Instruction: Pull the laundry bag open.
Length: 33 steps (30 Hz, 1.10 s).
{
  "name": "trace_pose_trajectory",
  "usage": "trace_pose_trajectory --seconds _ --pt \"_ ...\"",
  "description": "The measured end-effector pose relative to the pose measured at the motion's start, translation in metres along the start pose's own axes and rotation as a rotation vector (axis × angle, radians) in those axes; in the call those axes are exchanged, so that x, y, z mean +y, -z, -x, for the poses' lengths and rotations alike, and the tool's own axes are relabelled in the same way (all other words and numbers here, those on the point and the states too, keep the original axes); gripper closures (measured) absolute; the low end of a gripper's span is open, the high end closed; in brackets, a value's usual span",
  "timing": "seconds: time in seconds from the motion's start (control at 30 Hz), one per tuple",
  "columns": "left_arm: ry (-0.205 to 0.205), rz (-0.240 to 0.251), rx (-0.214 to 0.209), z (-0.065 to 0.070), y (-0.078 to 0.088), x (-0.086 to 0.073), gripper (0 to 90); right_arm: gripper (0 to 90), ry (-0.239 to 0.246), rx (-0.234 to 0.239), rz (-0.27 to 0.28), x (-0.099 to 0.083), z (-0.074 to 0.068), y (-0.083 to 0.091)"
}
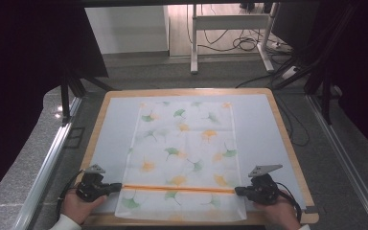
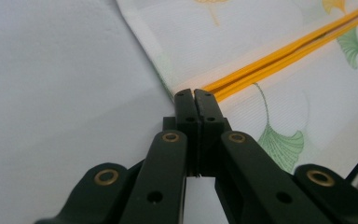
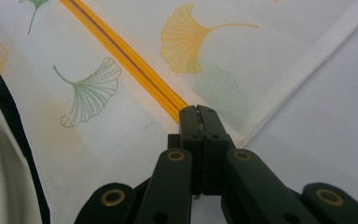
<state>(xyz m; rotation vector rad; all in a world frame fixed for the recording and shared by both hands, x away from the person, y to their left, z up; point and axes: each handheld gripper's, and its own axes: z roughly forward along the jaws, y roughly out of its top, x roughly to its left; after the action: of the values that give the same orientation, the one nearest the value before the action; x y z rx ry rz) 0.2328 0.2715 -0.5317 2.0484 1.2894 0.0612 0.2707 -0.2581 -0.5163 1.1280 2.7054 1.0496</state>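
Observation:
A white cloth (image 1: 184, 143) printed with green and orange ginkgo leaves lies flat on the table. An orange band (image 1: 179, 189) runs across it near the front edge. My left gripper (image 1: 120, 186) is at the band's left end. Its jaws are shut, with the tips (image 2: 195, 93) pinched on the cloth (image 2: 261, 56) right where the orange band (image 2: 279, 51) meets the edge. My right gripper (image 1: 236, 191) is at the band's right end. Its shut tips (image 3: 197, 109) rest on the orange band (image 3: 135, 65), just inside the hem of the cloth (image 3: 205, 42).
A pale mat (image 1: 112, 129) covers the table inside a wooden rim (image 1: 287, 139). Metal rails (image 1: 48, 163) run along both sides. Beyond the far edge stand desk legs (image 1: 194, 43) with loose cables (image 1: 244, 43) on the floor. A hand (image 1: 79, 206) holds each gripper at the front edge.

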Motion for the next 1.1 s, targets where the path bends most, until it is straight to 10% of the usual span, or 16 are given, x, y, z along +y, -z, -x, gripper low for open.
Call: trace_pose_trajectory --seconds 0.3,0.57,1.1 --pt "-0.06 0.147 -0.034 0.014 0.013 0.013 60.6 88.6 0.028 -0.018 0.058 0.002 -0.002 0.008" --pt "-0.098 0.232 -0.017 0.028 0.01 0.04 46.2 56.2 0.034 -0.014 0.176 0.013 -0.001 0.019" --pt "-0.105 0.261 0.039 0.021 -0.012 0.061 36.0 36.4 -0.057 -0.141 0.24 0.039 0.033 0.021"
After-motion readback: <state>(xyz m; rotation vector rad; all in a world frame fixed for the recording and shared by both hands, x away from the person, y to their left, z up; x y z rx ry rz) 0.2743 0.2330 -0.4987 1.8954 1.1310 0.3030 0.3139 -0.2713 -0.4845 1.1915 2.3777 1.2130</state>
